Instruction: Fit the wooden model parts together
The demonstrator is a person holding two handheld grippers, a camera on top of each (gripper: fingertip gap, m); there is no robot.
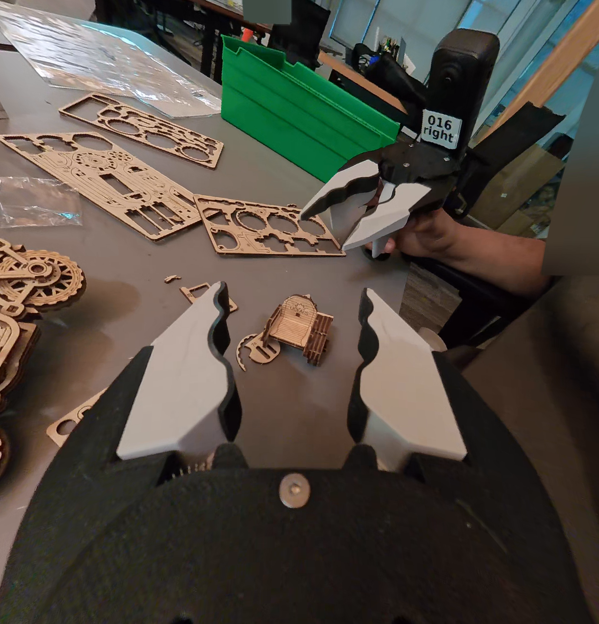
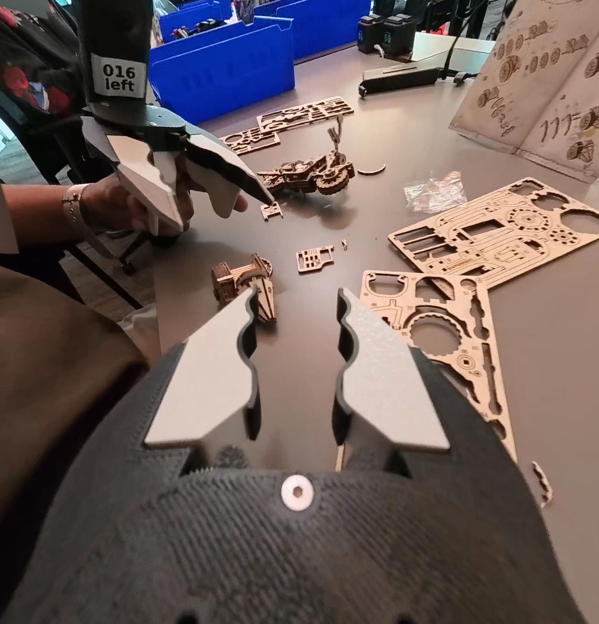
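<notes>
A small wooden seat-shaped subassembly (image 1: 298,327) stands on the grey table, just beyond and between the tips of my left gripper (image 1: 294,293), which is open and empty. A flat round slotted part (image 1: 262,351) lies against the subassembly's left side. In the right wrist view the same subassembly (image 2: 244,280) sits just past the left fingertip of my right gripper (image 2: 298,293), which is open and empty. A small flat cut-out part (image 2: 313,258) lies ahead of it. The right gripper (image 1: 321,233) hovers over a wooden sheet (image 1: 267,226). The left gripper (image 2: 223,216) is held above the table.
A part-built wooden motorcycle (image 2: 311,172) lies farther back, and also at the left in the left wrist view (image 1: 31,273). Punched-out sheets (image 2: 443,320) (image 2: 500,229) (image 1: 102,182) lie around. A green bin (image 1: 291,101), blue bins (image 2: 223,67), an instruction booklet (image 2: 544,84) and plastic bags (image 2: 433,196) border the area. The left gripper's tips are roughly 9 cm from the right gripper's. The part-built wooden motorcycle (image 2: 311,172) lies around 9 cm away from my left fingertips. My left wrist view (image 1: 13,315) looks at it from another angle.
</notes>
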